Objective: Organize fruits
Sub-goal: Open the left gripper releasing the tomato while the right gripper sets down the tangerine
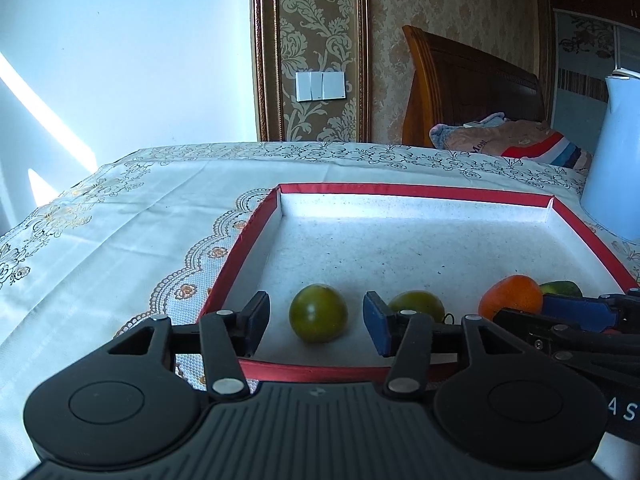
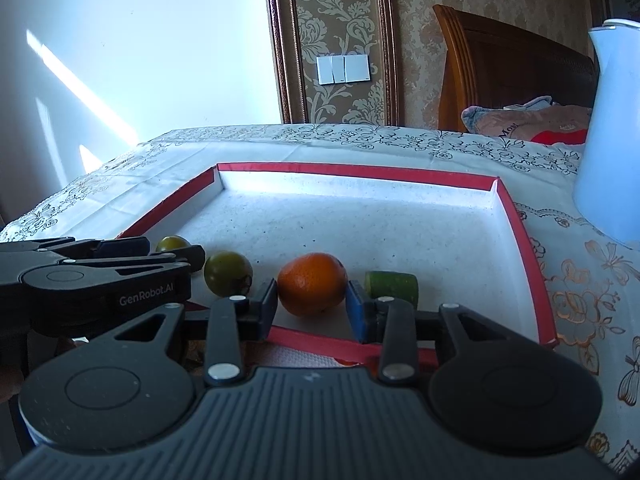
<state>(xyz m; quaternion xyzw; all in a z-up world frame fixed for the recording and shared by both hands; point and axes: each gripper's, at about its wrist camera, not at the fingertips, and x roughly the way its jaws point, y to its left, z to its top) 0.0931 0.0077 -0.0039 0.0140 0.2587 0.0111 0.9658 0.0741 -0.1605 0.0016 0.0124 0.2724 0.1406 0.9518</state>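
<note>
A red-rimmed tray (image 1: 400, 190) with a white floor lies on the lace tablecloth. Along its near edge lie two round green fruits, an orange and a short green piece. My left gripper (image 1: 316, 320) is open, and the left green fruit (image 1: 318, 312) rests on the tray floor between its pads with a gap on each side. The second green fruit (image 1: 416, 304) lies just right of the blue pad. In the right wrist view my right gripper (image 2: 312, 304) is shut on the orange (image 2: 312, 290). The green piece (image 2: 392, 286) lies to its right, and the left gripper (image 2: 172, 252) comes in from the left.
A pale blue jug (image 2: 612, 140) stands on the tablecloth (image 1: 120, 240) right of the tray. The back half of the tray floor (image 2: 360, 224) holds nothing. Behind the table are a wooden headboard (image 1: 472, 80) and folded bedding (image 1: 520, 140).
</note>
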